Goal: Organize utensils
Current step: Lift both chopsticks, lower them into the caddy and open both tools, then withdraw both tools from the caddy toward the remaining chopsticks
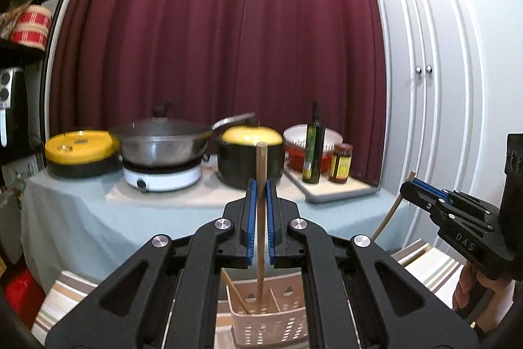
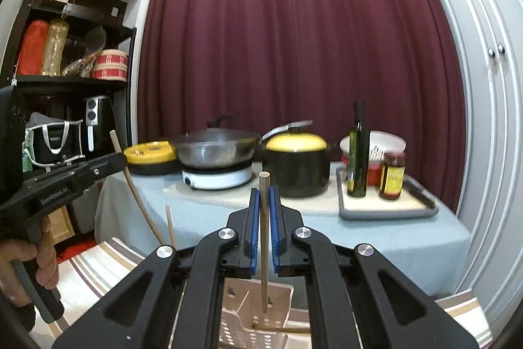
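Fingers, left gripper (image 1: 261, 195): blue pads (image 1: 251, 218) closing on a wooden chopstick (image 1: 261, 172), holding it upright, its top end at 12 o'clock above the fingertips and its lower end reaching down into the utensil basket (image 1: 271, 316) at 6 o'clock. Held vertical, in my judgement, so it can drop straight into a compartment.

Fingers, right gripper (image 2: 264, 198): clamping a second chopstick (image 2: 264, 185) in the same upright manner, its tip hanging just above the basket (image 2: 258, 309), not yet seated; which compartment it is lining up with I cannot tell.

Basket, beige, slotted walls, dividers inside: sitting below both grippers on a striped cloth (image 1: 65, 293). One chopstick (image 1: 236, 295) is already leaning inside at 7 o'clock in the left view. Another stick appears to be lying across the lower rim at 5 o'clock in the right view; whether it is in or beside the basket is unclear.

Table (image 1: 81, 211), pale blue cover, at 12 o'clock beyond the basket: carrying a lidded wok (image 1: 161, 139) on a white hob, a black pot with yellow lid (image 1: 250, 159), an oil bottle (image 1: 313, 146) and a jar (image 1: 341, 162) on a tray. None of these seems part of the sorting.

Progress, judged: partway, two chopsticks being lowered together.
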